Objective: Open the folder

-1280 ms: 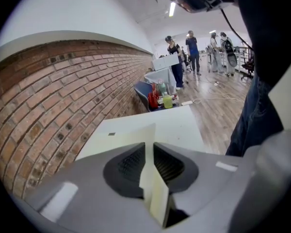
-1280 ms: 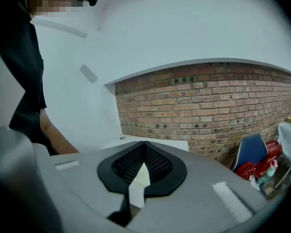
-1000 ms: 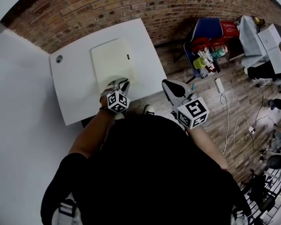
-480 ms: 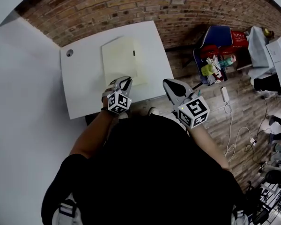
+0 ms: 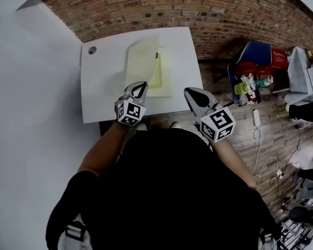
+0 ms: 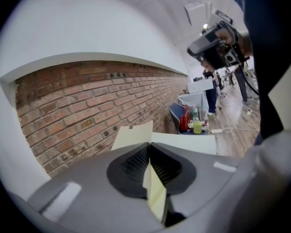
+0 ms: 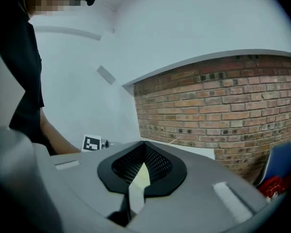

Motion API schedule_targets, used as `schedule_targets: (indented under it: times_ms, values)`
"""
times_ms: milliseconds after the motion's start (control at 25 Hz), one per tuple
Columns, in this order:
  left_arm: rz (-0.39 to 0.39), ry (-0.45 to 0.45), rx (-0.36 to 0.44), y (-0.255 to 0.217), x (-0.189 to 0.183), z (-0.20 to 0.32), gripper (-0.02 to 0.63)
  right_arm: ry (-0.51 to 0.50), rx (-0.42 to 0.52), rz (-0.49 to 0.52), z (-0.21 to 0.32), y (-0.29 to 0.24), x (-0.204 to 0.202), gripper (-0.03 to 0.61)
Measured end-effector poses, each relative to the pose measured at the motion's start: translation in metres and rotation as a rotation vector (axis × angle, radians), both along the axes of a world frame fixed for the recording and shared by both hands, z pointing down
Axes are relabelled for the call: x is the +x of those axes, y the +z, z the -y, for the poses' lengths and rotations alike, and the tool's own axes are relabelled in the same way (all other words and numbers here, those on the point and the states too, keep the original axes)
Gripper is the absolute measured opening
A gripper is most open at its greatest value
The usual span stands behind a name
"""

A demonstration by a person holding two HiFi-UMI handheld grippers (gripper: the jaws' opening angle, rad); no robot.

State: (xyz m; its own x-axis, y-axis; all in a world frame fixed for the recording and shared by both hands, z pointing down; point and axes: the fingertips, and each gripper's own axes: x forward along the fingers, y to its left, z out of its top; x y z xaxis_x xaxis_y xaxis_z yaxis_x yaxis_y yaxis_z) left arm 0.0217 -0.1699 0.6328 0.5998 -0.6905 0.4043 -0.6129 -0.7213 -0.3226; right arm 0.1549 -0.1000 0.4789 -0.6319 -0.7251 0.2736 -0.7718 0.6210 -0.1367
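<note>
Task is partly done. The flat pale-yellow card folder lies near the middle of the white rectangular counter, and its front cover is up off the inner sheet and tilted, hinged along its left side, with the brighter yellow inside showing at the right. It is not open flat yet. My left tool is at the folder's near edge, and the left gripper view shows its jaws pinched on a thin pale-yellow sheet, which I take to be that cover. The rest of the cover stands up just ahead of the jaws. My right tool is beside the folder's near right corner, apart from it, over the counter's near edge. Its jaws are closed to a slit with nothing held; only a pale sliver shows through the gap, probably the surface below. What's left, as I judge it, is to swing the cover further over to the left until it lies flat, then let go. The right tool could pin the lower sheet if it starts to lift with the cover. A small dark tab sits on the cover's free edge; I can't tell what it is. Counts: one folder, one counter, two tools, one small round grommet hole in the counter's far left corner, and one red brick wall behind the counter.
</note>
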Motion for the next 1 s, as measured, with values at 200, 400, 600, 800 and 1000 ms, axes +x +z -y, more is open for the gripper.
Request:
schedule_targets:
  times_ms: [200,400,600,800,1000]
  values:
    - [-0.154,-0.102,-0.012,-0.026,-0.025,0.007,0.005,-0.047,0.004,0.002,0.008,-0.001,-0.015,-0.003]
    - [-0.276,-0.229,-0.048,-0.030,-0.062,0.014,0.005,-0.087,0.006,0.003,0.013,0.000,-0.029,-0.003]
    - [-0.395,-0.338,-0.091,-0.027,-0.096,0.017,0.005,-0.122,0.002,0.011,0.017,-0.001,-0.041,-0.003]
    - [-0.509,-0.414,-0.125,-0.028,-0.119,0.018,0.005,-0.146,0.001,0.016,0.022,-0.002,-0.051,-0.003]
    - [-0.583,-0.502,-0.160,-0.016,-0.151,0.016,0.005,-0.161,0.001,0.016,0.023,-0.004,-0.059,-0.003]
